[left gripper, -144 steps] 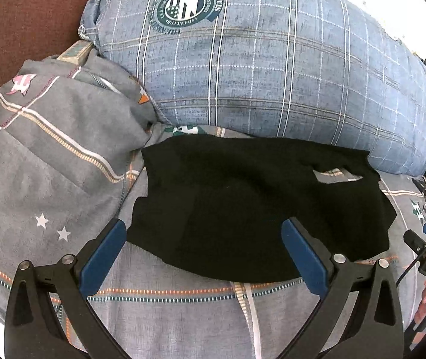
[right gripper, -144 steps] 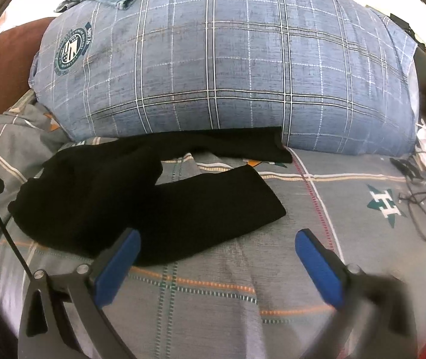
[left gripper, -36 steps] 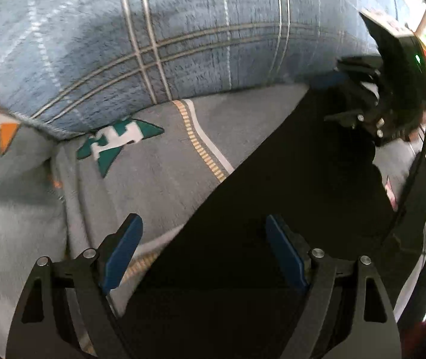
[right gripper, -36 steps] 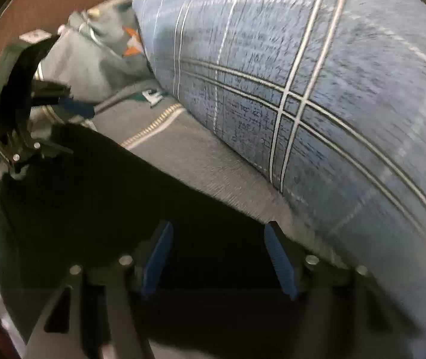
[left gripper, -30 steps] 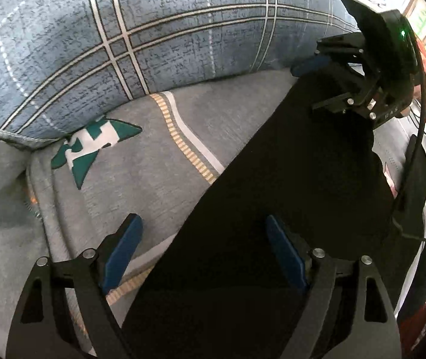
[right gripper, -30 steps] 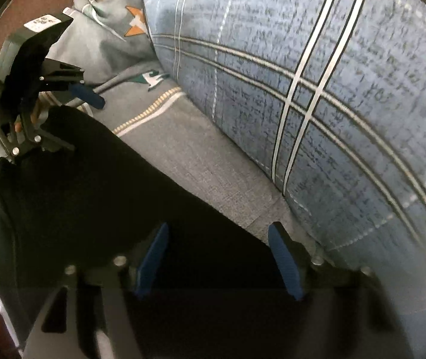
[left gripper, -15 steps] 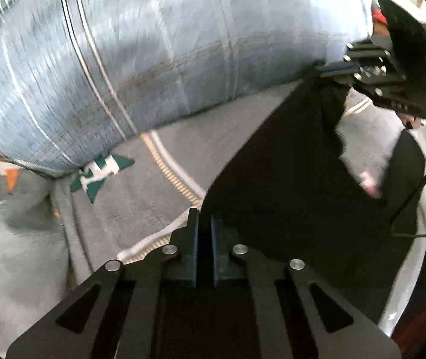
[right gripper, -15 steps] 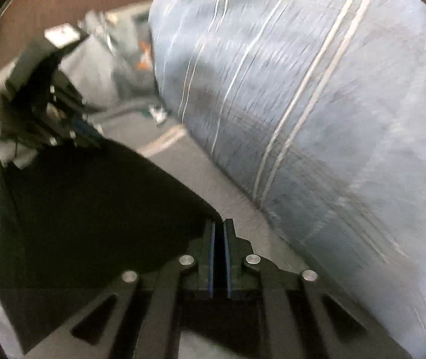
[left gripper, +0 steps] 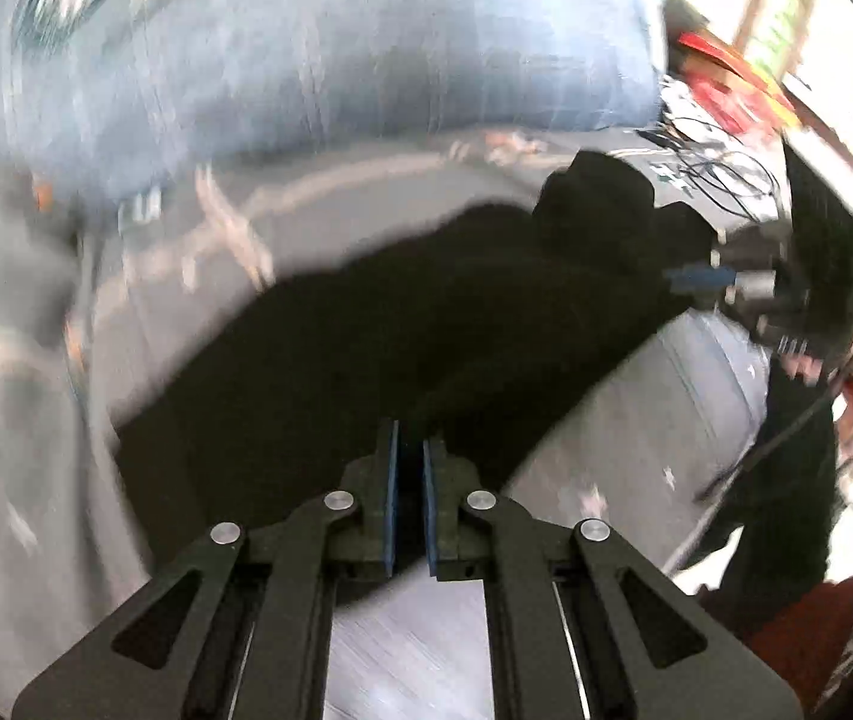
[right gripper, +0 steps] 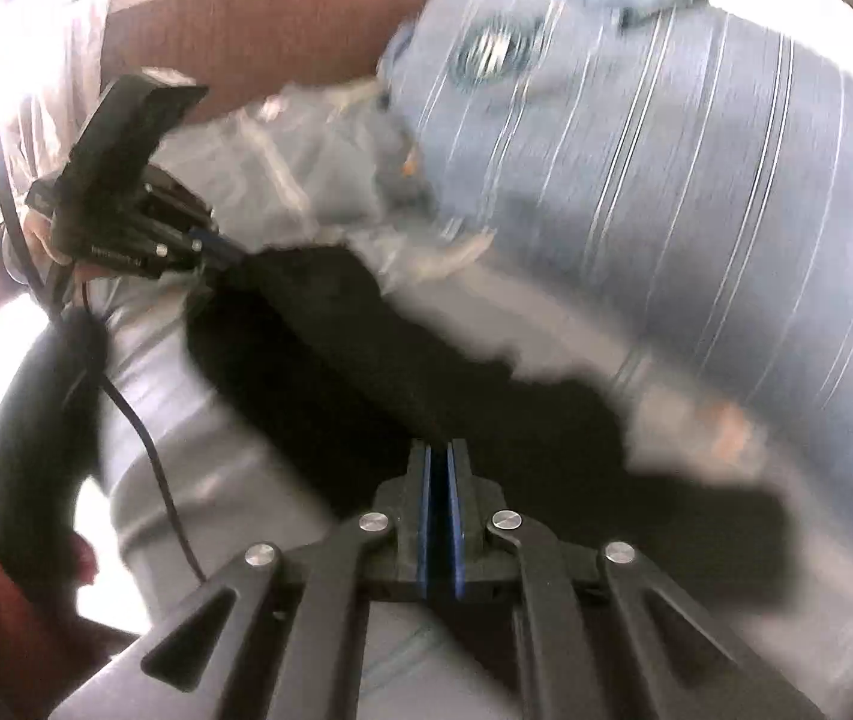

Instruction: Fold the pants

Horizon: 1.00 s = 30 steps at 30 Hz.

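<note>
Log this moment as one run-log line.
left gripper: shut on black pants | right gripper: shut on black pants | pants: over grey bedsheet

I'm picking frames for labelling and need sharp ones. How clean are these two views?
Left wrist view: heavy motion smear across the pillow and bedsheet; only the left gripper is sharp. Right wrist view: same smear, plus blown-out glare along the left edge; black pants edges blurred.

Black pants (left gripper: 426, 324) lie on a grey bed sheet (left gripper: 636, 456); the pillow (right gripper: 696, 192) is blue with pale checked lines; the claw pads (right gripper: 423, 516) are blue.
</note>
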Each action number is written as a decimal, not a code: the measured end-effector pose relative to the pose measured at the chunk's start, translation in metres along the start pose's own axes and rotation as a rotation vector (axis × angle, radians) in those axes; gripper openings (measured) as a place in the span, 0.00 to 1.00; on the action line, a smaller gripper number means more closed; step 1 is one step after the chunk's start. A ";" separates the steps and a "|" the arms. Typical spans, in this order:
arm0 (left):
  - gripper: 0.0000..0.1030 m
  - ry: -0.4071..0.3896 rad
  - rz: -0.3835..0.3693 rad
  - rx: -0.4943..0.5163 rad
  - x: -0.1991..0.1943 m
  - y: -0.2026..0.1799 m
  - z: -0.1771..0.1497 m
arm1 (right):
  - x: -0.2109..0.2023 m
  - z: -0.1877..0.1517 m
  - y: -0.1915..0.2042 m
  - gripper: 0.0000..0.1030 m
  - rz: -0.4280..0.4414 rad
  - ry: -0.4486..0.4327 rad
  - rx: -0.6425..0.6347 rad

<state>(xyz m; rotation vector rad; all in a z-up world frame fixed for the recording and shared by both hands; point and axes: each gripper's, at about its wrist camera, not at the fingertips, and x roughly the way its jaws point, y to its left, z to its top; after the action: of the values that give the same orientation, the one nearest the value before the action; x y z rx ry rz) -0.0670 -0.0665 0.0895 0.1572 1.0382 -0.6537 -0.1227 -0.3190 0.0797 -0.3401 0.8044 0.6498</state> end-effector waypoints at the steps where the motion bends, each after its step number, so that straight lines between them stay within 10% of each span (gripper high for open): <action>1: 0.09 0.017 -0.022 -0.064 0.003 0.005 -0.009 | 0.006 -0.008 0.004 0.04 0.005 0.010 0.013; 6: 0.22 0.002 -0.026 -0.190 -0.017 0.012 -0.037 | 0.018 -0.027 0.009 0.10 0.030 0.041 0.112; 11: 0.79 -0.094 0.006 -0.272 -0.059 0.030 -0.042 | -0.007 0.002 0.009 0.51 0.143 -0.011 0.137; 19: 0.80 -0.125 0.140 -0.450 -0.034 0.086 -0.031 | 0.029 0.066 -0.033 0.60 -0.031 -0.077 0.279; 23: 0.80 -0.042 0.170 -0.472 0.000 0.098 -0.031 | 0.088 0.073 -0.065 0.51 -0.014 0.080 0.408; 25: 0.79 -0.017 0.193 -0.447 0.009 0.091 -0.033 | 0.101 0.074 -0.063 0.06 0.027 0.107 0.406; 30: 0.79 -0.039 0.260 -0.347 0.002 0.073 -0.039 | 0.084 0.076 -0.067 0.05 -0.044 0.009 0.399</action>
<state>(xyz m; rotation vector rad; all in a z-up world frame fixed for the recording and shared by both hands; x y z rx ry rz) -0.0541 0.0074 0.0546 -0.0244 1.0560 -0.2347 0.0070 -0.2969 0.0682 0.0026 0.9112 0.4336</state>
